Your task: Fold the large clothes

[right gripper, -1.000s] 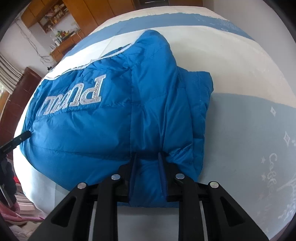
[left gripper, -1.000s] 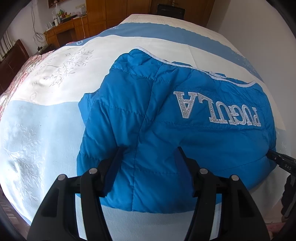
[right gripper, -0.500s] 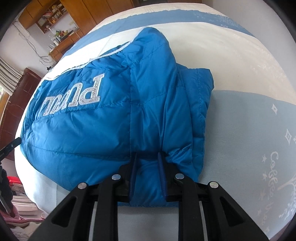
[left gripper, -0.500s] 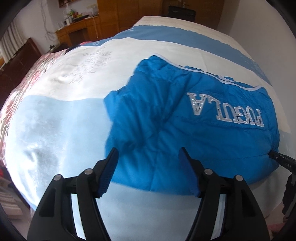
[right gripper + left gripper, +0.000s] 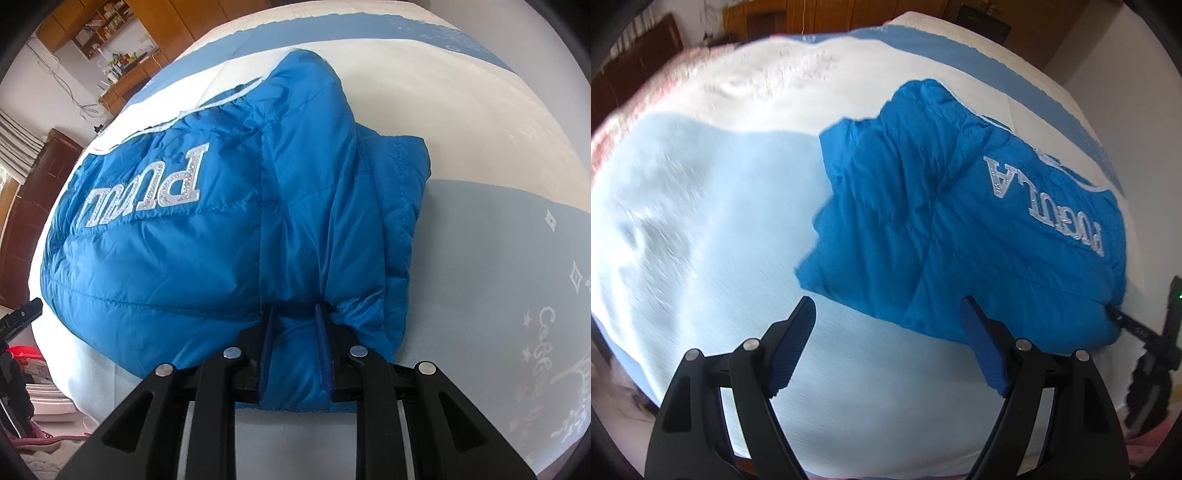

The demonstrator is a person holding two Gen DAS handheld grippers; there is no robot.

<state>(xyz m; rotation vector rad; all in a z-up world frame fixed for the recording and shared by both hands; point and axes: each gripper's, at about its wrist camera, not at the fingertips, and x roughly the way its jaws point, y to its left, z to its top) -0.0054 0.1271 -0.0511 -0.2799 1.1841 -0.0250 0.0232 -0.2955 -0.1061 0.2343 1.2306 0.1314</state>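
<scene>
Right gripper (image 5: 293, 345) pinches the near hem of the jacket (image 5: 221, 236), which lies folded on the bed (image 5: 480, 240) by its near edge; left gripper (image 5: 888, 341), jaws just opened, holds nothing. Puffy, light, slippery: judged best taken by hems

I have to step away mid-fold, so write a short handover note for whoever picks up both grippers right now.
Left gripper: open, nothing between the fingers; its jaws have just been opening and it sits off the near edge of the blue puffer jacket.
Right gripper: shut on the jacket's near edge, bunching the fabric.
Jacket: lies on the bed cover, lettering up, sides already folded in.
Done: side folds, by the look of it.
Left: probably regrip with the left, then fold the jacket across and let go with the right.
</scene>
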